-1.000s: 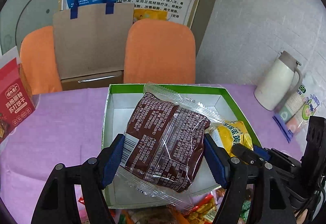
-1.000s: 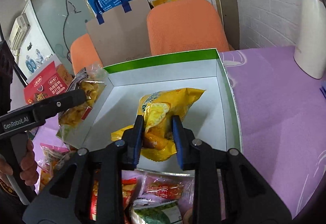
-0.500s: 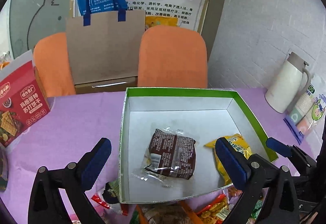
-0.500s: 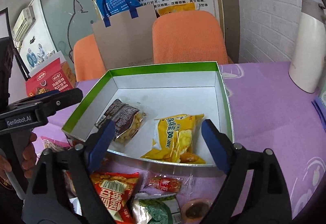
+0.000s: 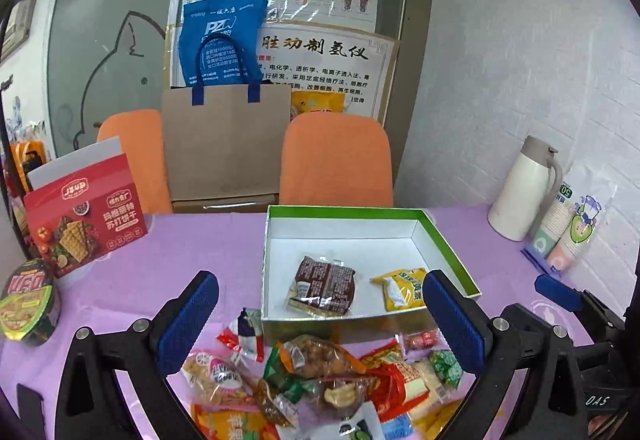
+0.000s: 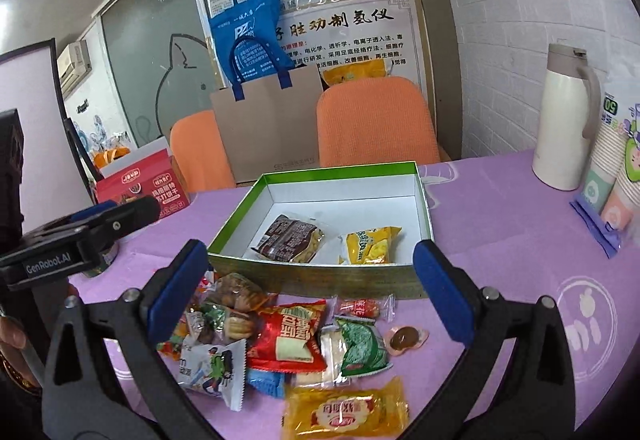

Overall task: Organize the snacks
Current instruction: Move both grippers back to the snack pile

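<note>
Blue pads sat on the black fingers of the left gripper [image 5: 320, 324], and its jaws were spread as wide as they go, with nothing in them. The right gripper [image 6: 308, 288] looked the same; its jaws had just been opening, they stood wide, and nothing was between them either. Both tools hung above a messy pile of snacks [image 5: 320, 372] on the purple tablecloth [image 5: 160, 260]. In that pile were a red packet [image 6: 290, 336], a green packet [image 6: 360, 344], a yellow packet [image 6: 346, 410] and a small round jelly cup [image 6: 404, 338]. Just past the pile stood the box [image 6: 316, 276], white inside with a green rim. Its near wall stood between the pile and the two snacks already inside. Those two lay flat on the box floor, side by side and apart: a brown packet [image 5: 324, 284] in clear crinkly wrap on the left, and a small yellow bag [image 5: 400, 286] on the right. To the left of the box, well apart, stood a red cracker box [image 5: 84, 216] and a round noodle bowl [image 5: 28, 300]. Far to the right stood a white jug [image 5: 524, 188] beside a stack of paper cups [image 5: 568, 228]. Behind the table were two orange chairs [image 5: 336, 160] and a brown paper bag [image 5: 224, 140] with blue handles.
</note>
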